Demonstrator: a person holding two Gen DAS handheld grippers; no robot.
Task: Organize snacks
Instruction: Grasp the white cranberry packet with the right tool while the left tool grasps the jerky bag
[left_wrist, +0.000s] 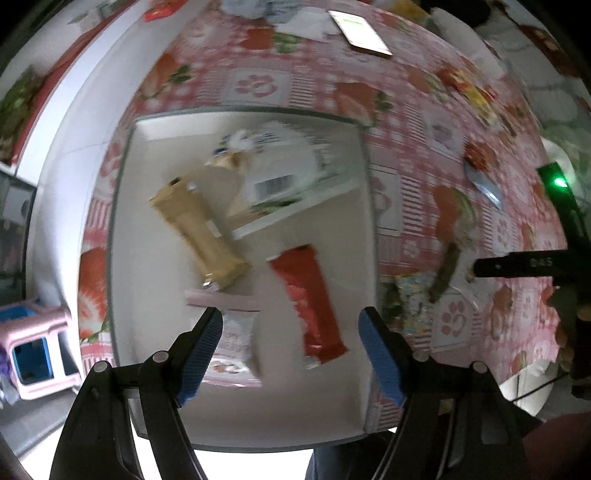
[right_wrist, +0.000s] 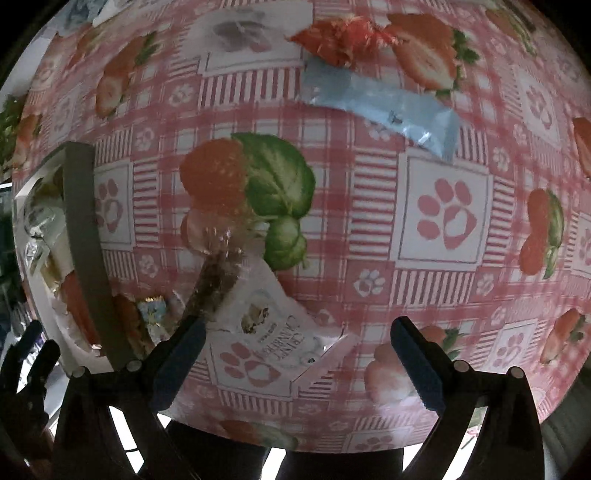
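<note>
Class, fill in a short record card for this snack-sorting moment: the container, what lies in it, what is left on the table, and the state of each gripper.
Container: white box on the strawberry tablecloth
In the box: red snack bar, tan snack bar, white pack with barcode, pink-and-white pack
On the table: clear-wrapped granola bar, pale blue packet, red wrapper, phone
Left gripper: open, above the box, empty
Right gripper: open, over the granola bar, empty
</note>
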